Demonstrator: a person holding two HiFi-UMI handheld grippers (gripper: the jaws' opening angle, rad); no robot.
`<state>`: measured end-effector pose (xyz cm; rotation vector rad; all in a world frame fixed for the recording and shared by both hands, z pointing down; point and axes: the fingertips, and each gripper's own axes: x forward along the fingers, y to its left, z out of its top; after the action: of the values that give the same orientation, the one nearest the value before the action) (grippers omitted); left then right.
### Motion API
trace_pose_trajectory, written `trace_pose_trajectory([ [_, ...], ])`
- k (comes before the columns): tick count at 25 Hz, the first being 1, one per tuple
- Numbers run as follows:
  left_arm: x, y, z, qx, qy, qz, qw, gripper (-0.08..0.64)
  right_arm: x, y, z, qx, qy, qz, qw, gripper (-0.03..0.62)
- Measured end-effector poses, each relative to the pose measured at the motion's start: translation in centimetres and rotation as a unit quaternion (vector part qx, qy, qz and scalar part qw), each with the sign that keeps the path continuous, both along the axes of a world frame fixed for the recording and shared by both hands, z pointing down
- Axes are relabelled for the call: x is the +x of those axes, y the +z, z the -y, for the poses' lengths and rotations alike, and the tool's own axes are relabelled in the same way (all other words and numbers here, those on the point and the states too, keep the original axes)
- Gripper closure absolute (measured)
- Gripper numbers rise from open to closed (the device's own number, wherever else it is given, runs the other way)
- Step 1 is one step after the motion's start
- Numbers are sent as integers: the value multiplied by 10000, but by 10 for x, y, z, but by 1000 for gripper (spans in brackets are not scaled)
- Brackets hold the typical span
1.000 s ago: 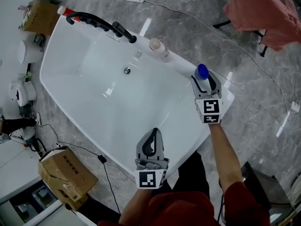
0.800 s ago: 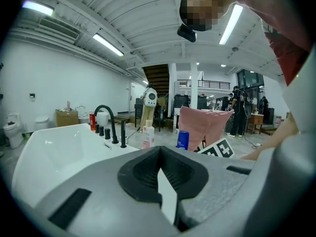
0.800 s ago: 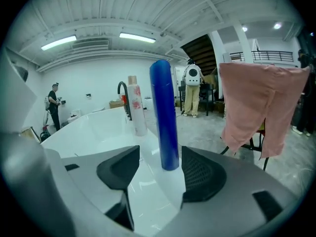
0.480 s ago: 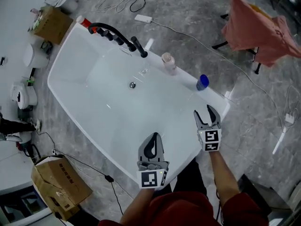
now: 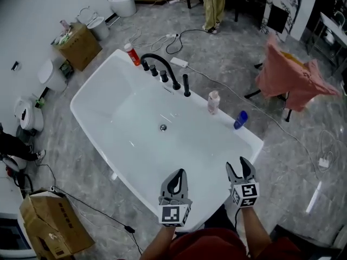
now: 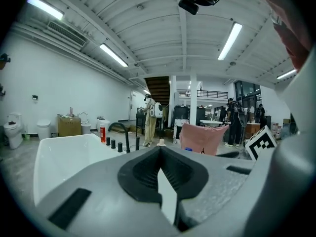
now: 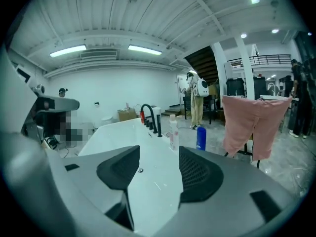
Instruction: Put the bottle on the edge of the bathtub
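A blue bottle (image 5: 240, 119) stands upright on the far right rim of the white bathtub (image 5: 108, 88); it also shows as the blue bottle (image 7: 200, 138) in the right gripper view. A pale pink bottle (image 5: 213, 102) stands on the same rim to its left, seen too as the pink bottle (image 7: 173, 132). My right gripper (image 5: 241, 168) is open and empty, held near me well short of the blue bottle. My left gripper (image 5: 176, 179) hovers over the tub's near rim, jaws together with nothing between them.
A black faucet set (image 5: 162, 69) and a red bottle (image 5: 130, 54) line the far rim. A pink cloth on a rack (image 5: 290, 75) stands to the right. Cardboard boxes (image 5: 51, 229) and cables lie on the marble floor. A person (image 5: 214, 1) stands at the back.
My right gripper let go of the blue bottle, which stays on the rim, and pulled back toward me, now open. The head view rose and widened. The left gripper kept its place.
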<state>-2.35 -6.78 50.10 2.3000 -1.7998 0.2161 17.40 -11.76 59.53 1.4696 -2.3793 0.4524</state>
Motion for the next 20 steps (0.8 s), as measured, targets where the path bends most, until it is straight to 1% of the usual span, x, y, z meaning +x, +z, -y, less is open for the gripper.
trace_pose_trajectory([
  [2, -17, -13, -14, 69, -41, -13, 10000, 555, -13, -29, -13, 174, -21, 76, 9998, 348],
  [5, -44, -29, -32, 126, -83, -10, 9999, 555, -34, -71, -30, 530, -47, 59, 9986, 348],
  [10, -87, -57, -50, 324, -99, 75, 9994, 555, -63, -132, -47, 995, -14, 53, 9950, 348],
  [15, -120, -95, -64, 659, -166, 156, 9976, 555, -86, -188, -62, 1329, -119, 173, 9909, 348],
  [20, -141, -134, -73, 1086, -186, 384, 9932, 555, -96, -228, -67, 1785, -60, 78, 9839, 348],
])
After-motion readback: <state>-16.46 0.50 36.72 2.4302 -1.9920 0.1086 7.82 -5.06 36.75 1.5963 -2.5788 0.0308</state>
